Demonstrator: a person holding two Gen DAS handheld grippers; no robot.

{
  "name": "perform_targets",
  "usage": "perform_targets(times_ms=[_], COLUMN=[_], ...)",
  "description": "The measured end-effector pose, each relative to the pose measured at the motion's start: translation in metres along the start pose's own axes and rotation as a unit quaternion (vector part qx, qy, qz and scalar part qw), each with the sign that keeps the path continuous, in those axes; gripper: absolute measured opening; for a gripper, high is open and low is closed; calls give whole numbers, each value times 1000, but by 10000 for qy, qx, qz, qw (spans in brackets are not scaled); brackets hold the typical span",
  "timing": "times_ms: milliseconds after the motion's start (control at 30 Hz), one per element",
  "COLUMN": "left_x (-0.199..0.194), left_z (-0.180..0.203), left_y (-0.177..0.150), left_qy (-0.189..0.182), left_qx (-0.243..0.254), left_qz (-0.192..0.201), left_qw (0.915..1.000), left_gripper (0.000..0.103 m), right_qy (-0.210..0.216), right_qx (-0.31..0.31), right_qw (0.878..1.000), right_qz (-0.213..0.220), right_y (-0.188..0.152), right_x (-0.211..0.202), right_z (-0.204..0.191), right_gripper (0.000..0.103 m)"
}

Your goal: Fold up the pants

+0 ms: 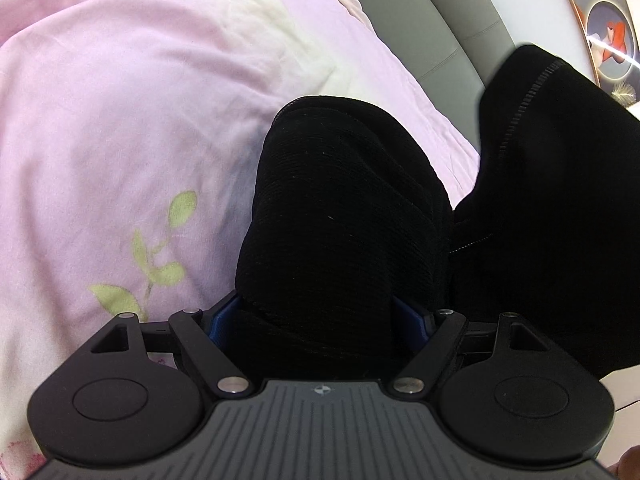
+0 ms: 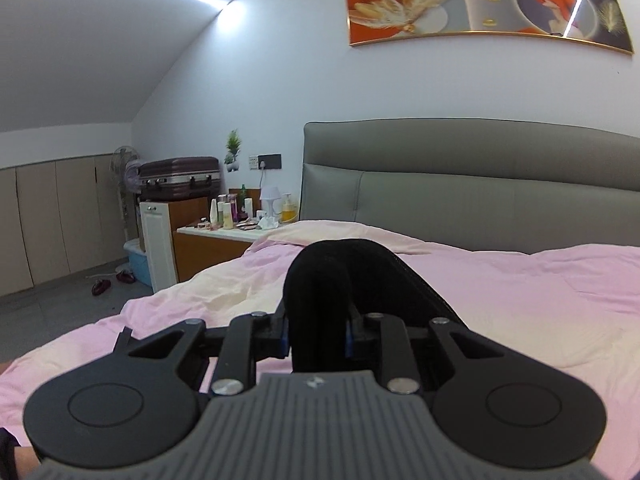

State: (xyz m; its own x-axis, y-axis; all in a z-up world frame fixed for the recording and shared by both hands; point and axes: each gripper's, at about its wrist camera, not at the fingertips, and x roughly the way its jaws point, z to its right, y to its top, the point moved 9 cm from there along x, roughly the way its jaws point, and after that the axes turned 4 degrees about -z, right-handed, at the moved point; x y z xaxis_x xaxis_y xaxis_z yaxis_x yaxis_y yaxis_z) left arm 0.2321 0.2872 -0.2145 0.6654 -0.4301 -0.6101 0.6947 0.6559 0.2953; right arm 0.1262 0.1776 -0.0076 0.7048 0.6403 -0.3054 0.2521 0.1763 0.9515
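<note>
The black pants (image 1: 344, 208) hang bunched over the pink bed sheet (image 1: 120, 120). My left gripper (image 1: 316, 320) is shut on a thick fold of the pants, which hides its blue fingertips almost fully. More black cloth with a stitched seam (image 1: 560, 180) hangs to the right. In the right wrist view my right gripper (image 2: 316, 336) is shut on another bunch of the pants (image 2: 332, 280), held above the bed. The cloth trails off to the right behind the gripper.
The grey padded headboard (image 2: 460, 184) stands at the far end of the bed (image 2: 520, 288). A bedside table (image 2: 224, 240) with several bottles is at the left, with a white cabinet (image 2: 158, 240) and a suitcase (image 2: 180, 178) beyond. A framed picture (image 2: 488, 8) hangs on the wall.
</note>
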Motion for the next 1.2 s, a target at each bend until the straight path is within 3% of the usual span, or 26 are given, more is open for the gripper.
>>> perform_targets(times_ms=[333,467,500,567,633,700,800,900,967,1100,1200], left_x=[1,-9,-19,-52,-80,-90,-83,-73,-62,-50,-47], left_z=[-5,-16,-23,-34,-45,-53,-45,-18,-5,11,19], left_y=[2,8,13,29,42,45,42,40,37,29,23], left_qy=[-50,-200,-278,-596,-443,-315,-933,-1400,-1455,-1538,-1375], left_qx=[-134,-623,-935,-1354,-1380,-1452,-1633,-1242,-981,-684,-308], left_qz=[-40,-6,138,835,1387,1507,1193,826,471,148,-40], left_qw=[9999,9979,9951,9855,9797,9774,9749,9789,9834,9856,9900], left_gripper=[89,82,78,77,85,86,86,90,91,91,91], right_qy=[46,54,82,98,90,80,-7,-105,-139,-101,33], right_qx=[-493,-625,-683,-889,-1089,-1305,-1806,-2194,-2389,-2898,-3207], right_qw=[9983,9972,9968,9951,9928,9897,9812,9727,9679,9521,9421], right_qz=[-300,-401,-402,-424,-487,-578,-685,-744,-773,-970,-980], right_y=[-14,-25,-27,-32,-39,-47,-63,-77,-85,-108,-119], right_x=[25,29,29,29,33,40,49,54,54,56,54], right_z=[-24,-28,-30,-36,-42,-47,-60,-68,-71,-73,-82], right_gripper=[20,20,20,20,20,20,21,23,24,24,24])
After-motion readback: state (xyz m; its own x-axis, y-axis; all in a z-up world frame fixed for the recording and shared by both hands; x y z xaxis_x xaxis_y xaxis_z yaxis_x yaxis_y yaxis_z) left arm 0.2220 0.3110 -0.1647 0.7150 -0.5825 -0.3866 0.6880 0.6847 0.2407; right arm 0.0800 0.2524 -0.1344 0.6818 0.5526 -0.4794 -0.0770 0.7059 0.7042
